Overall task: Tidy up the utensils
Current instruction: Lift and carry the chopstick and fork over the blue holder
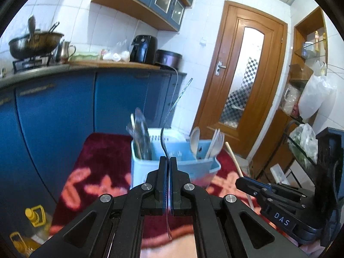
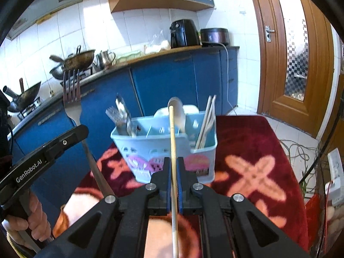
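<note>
The left gripper (image 1: 168, 161) is clamped tight on a metal fork (image 2: 72, 99), held upright with its tines at the top, above the red patterned cloth (image 2: 247, 142). The right gripper (image 2: 174, 161) has its jaws pinched onto a single wooden chopstick (image 2: 172, 137), tip pointing up toward the light blue utensil caddy (image 2: 150, 148) just ahead. The caddy stands on the cloth (metal cutlery in its left compartment, a pale spoon (image 2: 178, 112) in the middle, what look like pale plastic forks (image 1: 216, 143) at the right). A hand (image 2: 32, 217) grips the left tool's handle.
</note>
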{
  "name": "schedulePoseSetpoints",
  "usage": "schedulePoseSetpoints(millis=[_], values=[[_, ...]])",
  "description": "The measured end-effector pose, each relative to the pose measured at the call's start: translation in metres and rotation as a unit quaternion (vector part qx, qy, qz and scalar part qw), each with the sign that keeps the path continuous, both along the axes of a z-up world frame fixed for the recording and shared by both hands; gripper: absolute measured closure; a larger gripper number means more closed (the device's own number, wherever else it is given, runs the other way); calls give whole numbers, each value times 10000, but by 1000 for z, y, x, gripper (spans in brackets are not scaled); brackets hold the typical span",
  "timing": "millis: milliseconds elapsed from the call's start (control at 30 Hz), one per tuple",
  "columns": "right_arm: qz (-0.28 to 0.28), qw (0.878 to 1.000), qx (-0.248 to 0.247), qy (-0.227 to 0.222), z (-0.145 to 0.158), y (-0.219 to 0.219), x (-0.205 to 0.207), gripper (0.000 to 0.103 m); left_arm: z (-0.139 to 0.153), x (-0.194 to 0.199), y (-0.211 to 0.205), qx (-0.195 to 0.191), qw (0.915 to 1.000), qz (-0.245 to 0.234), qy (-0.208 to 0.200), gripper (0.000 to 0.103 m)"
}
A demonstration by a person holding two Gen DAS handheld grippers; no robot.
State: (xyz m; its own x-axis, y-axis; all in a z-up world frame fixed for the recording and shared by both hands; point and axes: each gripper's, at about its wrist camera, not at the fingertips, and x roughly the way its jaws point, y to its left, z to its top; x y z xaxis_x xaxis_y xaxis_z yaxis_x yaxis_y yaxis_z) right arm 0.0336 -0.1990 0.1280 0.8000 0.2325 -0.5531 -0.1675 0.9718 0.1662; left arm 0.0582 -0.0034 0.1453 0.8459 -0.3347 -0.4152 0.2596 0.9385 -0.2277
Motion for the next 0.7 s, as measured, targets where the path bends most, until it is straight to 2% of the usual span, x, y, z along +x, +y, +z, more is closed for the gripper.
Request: schedulePoseSetpoints(millis=[433,700], values=[[-126,9963,492,-689,33,-27,49,97,50,46,-9,28,9981,174,-597,102],[-204,9884,880,-1220,43,-32,83,97,51,76,-17,317,9962,330,-744,102]])
